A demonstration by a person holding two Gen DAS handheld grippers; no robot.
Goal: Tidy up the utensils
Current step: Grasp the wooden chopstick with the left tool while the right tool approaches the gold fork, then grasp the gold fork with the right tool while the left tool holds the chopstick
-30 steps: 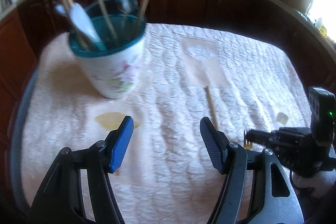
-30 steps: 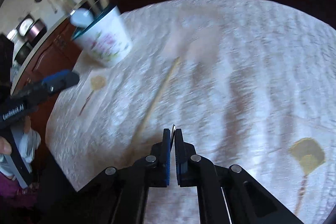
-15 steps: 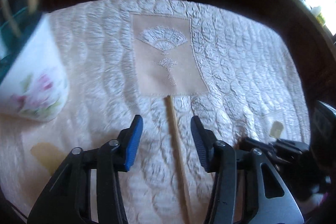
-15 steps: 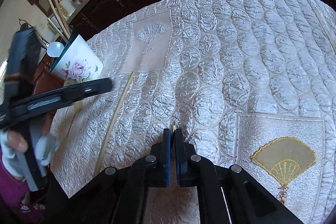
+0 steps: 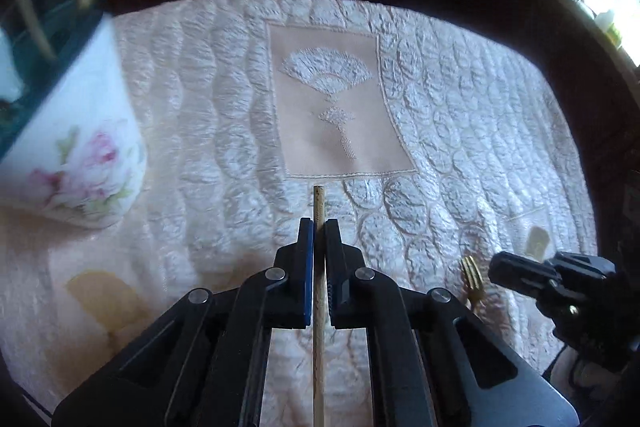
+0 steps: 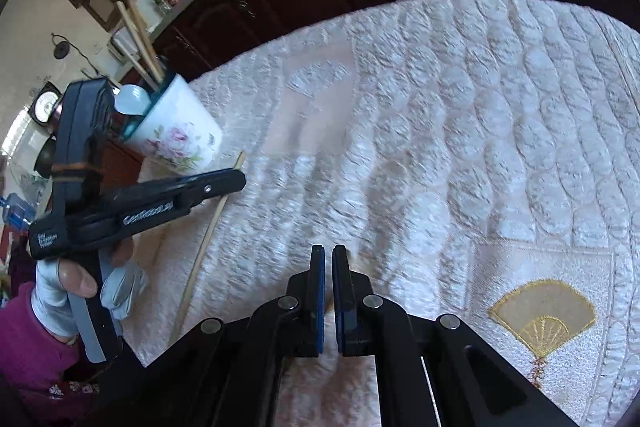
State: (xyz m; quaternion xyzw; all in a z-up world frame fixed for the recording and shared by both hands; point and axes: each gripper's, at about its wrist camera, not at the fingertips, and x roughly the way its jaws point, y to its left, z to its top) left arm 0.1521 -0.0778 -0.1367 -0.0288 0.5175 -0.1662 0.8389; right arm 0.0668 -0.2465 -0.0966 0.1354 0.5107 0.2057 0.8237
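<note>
Covering the table, quilted white cloth (image 5: 460,115) with fan embroidery. Standing at far left, floral cup (image 5: 76,155) holding chopsticks and a spoon. Clenching a lone wooden chopstick (image 5: 319,203) lying on the cloth, left gripper (image 5: 319,233). Hovering nearly closed, gripping nothing visible, right gripper (image 6: 327,259). Lying beside it, small gold fork (image 5: 472,279).
</note>
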